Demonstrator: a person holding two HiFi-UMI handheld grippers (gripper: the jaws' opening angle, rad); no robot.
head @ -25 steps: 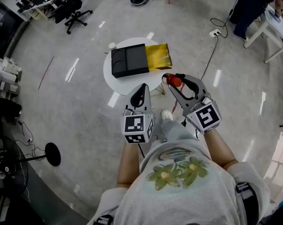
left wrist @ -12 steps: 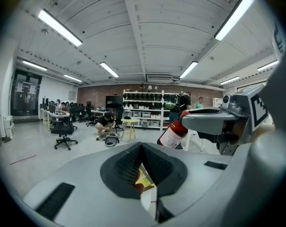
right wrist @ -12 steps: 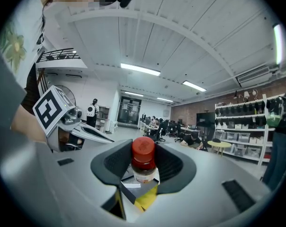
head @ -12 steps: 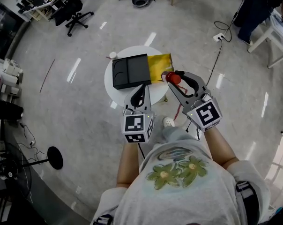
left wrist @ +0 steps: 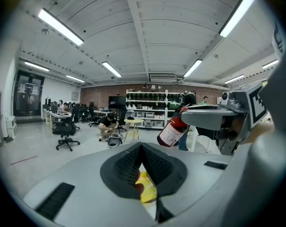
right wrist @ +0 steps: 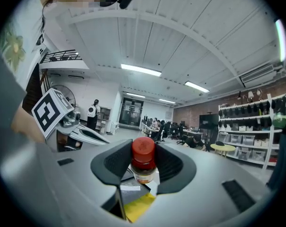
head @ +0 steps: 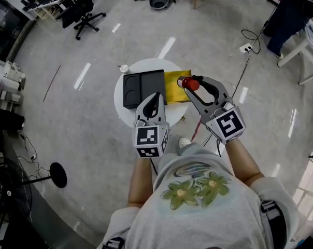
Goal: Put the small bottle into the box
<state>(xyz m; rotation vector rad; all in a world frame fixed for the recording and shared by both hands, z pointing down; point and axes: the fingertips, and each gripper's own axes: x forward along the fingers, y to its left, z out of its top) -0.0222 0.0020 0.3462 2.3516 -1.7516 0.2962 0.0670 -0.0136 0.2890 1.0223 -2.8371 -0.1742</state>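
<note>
The small bottle (head: 191,83), red-capped with a pale label, sits clamped between the pads of my right gripper (head: 193,82), over the yellow bag (head: 175,87) just right of the black box (head: 143,88). The box lies open on the round white table (head: 126,113) and shows two compartments. In the right gripper view the bottle (right wrist: 143,161) stands upright between the jaws of the right gripper (right wrist: 143,156). The left gripper view shows the bottle (left wrist: 171,130) from the side. My left gripper (head: 156,97) hovers at the box's near edge, its jaws pressed together on nothing, as the left gripper (left wrist: 142,145) also shows in its own view.
A small white cup (head: 124,68) stands at the table's far left rim. On the floor around are an office chair (head: 84,9), a power strip with cable (head: 245,48), a black stand base (head: 58,174) and white table legs (head: 307,61) at the right.
Both grippers have moved forward toward the table. The right one has carried the bottle from short of the table to above the yellow bag beside the box.
</note>
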